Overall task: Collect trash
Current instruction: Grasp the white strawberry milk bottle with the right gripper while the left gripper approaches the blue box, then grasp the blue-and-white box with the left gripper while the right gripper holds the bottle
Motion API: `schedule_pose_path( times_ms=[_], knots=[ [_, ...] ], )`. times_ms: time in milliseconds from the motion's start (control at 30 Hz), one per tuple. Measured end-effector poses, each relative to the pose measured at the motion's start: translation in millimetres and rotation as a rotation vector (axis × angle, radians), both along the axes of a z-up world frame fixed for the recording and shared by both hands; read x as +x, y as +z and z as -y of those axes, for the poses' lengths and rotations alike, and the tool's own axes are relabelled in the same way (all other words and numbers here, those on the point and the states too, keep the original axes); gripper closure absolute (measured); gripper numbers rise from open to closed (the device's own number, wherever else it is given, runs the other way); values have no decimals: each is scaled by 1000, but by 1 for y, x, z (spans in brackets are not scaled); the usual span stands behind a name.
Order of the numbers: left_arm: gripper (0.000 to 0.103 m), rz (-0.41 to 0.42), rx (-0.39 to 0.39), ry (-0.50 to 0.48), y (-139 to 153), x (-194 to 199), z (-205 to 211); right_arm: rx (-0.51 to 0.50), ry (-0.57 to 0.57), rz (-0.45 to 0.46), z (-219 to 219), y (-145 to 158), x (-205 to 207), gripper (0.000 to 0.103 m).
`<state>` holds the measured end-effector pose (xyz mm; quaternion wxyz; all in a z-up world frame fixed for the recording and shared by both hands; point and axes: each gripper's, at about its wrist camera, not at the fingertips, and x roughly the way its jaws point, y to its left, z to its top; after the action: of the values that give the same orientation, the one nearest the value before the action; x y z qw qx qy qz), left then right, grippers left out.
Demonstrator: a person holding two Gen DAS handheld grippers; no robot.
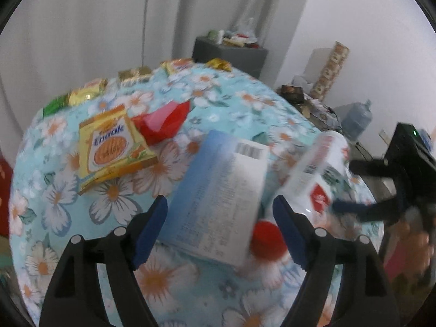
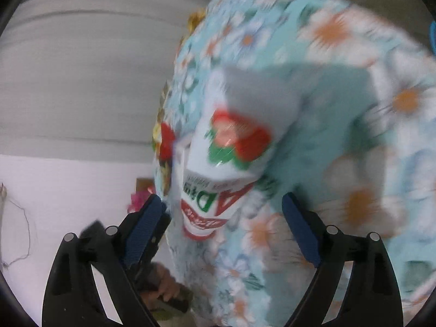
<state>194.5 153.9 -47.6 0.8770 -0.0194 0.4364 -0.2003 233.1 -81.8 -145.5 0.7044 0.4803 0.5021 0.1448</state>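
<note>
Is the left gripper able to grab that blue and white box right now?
Probably yes. The left gripper is open, and the blue and white box lies on the flowered cloth right between its fingers with nothing covering it. The white bottle beside it sits off to the side.

- Yellow packet (image 1: 109, 147) on the flowered cloth: blue word, roughly "Emrale" (blurred, spelling unsure).
- Blue-white box (image 1: 218, 190): barcode at its top corner, rows of fine print below, too smeared to read.
- White bottle (image 1: 313, 174): barcode and red patch in left view; in right view (image 2: 218, 179) large upside-down "A" and "D" (green and red), script on the red band unreadable.
</note>
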Motion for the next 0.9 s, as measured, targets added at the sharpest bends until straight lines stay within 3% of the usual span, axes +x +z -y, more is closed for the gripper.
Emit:
schedule_pose_path(
  times_ms=[167, 300, 333, 433, 600, 667, 767, 900],
  knots=[
    [26, -15, -48, 34, -6, 1, -7, 10, -46, -40, -23, -13, 11, 21],
    [25, -17, -52, 40, -4, -2, -8, -81, -68, -14, -34, -13, 18, 41],
    [24, -18, -55, 38, -4, -2, -8, -78, -61, -12, -34, -14, 19, 42],
    [19, -16, -61, 24, -3, -4, -6, -47, 21, -15, -26, -16, 29, 43],
    [10, -28, -23, -17, -4, -2, 6, -52, 331, -29, -11, -12, 38, 44],
    [9, -24, 18, -36, -6, -1, 14, -53, 404, -39, 2, -11, 33, 44],
    [8, -8, 112, -37, -11, 3, 26, -96, 445, -25, 13, -6, 26, 44],
    [8, -11, 177, -11, -15, 10, 32, -130, 454, -15, 19, -4, 18, 43]
  ],
)
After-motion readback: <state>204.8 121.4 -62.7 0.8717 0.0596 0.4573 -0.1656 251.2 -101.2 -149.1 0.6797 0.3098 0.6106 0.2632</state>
